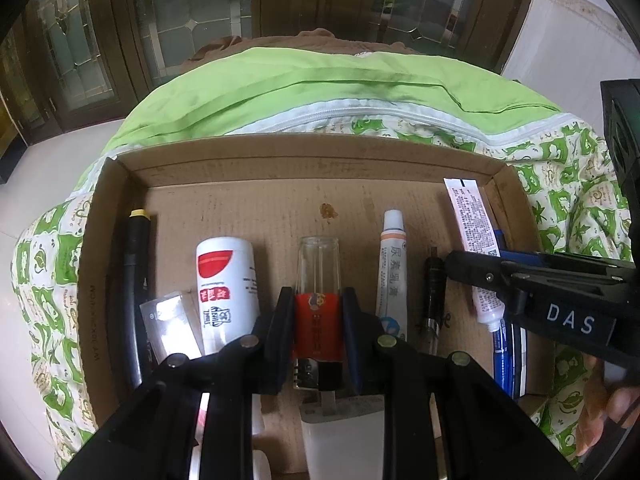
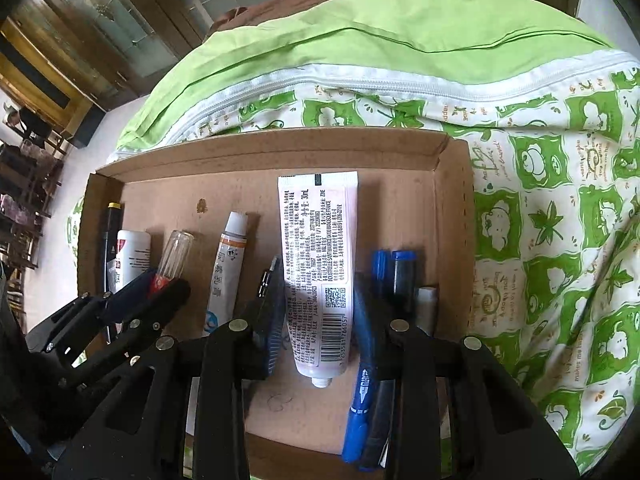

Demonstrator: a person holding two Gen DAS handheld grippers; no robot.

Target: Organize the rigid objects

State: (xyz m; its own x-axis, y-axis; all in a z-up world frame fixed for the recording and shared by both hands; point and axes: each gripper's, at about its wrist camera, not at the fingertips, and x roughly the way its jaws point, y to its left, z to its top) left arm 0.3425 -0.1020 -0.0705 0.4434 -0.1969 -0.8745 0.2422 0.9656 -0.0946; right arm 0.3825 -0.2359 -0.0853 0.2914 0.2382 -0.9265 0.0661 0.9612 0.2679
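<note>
Lighter [image 1: 319,312] upright in cardboard tray [image 1: 304,156], pinched at red midsection by left gripper [image 1: 318,330] fingers, nearly closed. Light, rigid, slick; clear top probably brittle. White tube [image 2: 318,272] flat in tray, clamped across soft body by right gripper [image 2: 318,320]; likely squashy, better held near crimp.

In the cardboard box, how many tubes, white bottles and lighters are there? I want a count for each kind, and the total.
Tubes: 2 (cream tube, white tube)
White bottle: 1
Lighter: 1
Total: 4
</note>
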